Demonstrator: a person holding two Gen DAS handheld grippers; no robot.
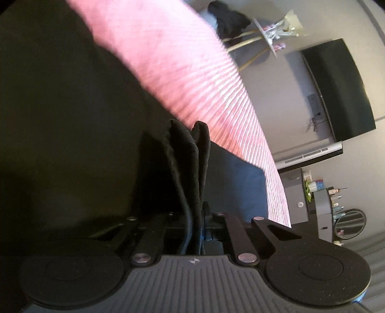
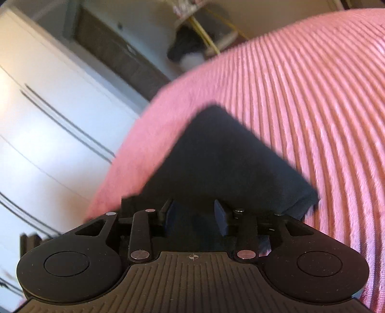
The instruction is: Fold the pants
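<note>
The black pants [image 1: 72, 125] fill the left of the left wrist view, spread over a pink ribbed blanket [image 1: 182, 72]. My left gripper [image 1: 195, 211] is shut on a bunched fold of the pants [image 1: 190, 154], which stands up between the fingers. In the right wrist view a corner of the black pants [image 2: 223, 159] lies over the pink blanket [image 2: 312, 108]. My right gripper [image 2: 195, 214] has its fingers [image 2: 220, 214] apart, with the dark cloth lying between and over them; whether it grips the cloth is hidden.
A wall-mounted TV [image 1: 341, 89], a soundbar [image 1: 310, 156] and a shelf with bottles [image 1: 329, 192] are at the right. A stool holding dark clothes [image 1: 231, 21] stands beyond the bed. White wardrobe doors [image 2: 48, 115] are on the left of the right wrist view.
</note>
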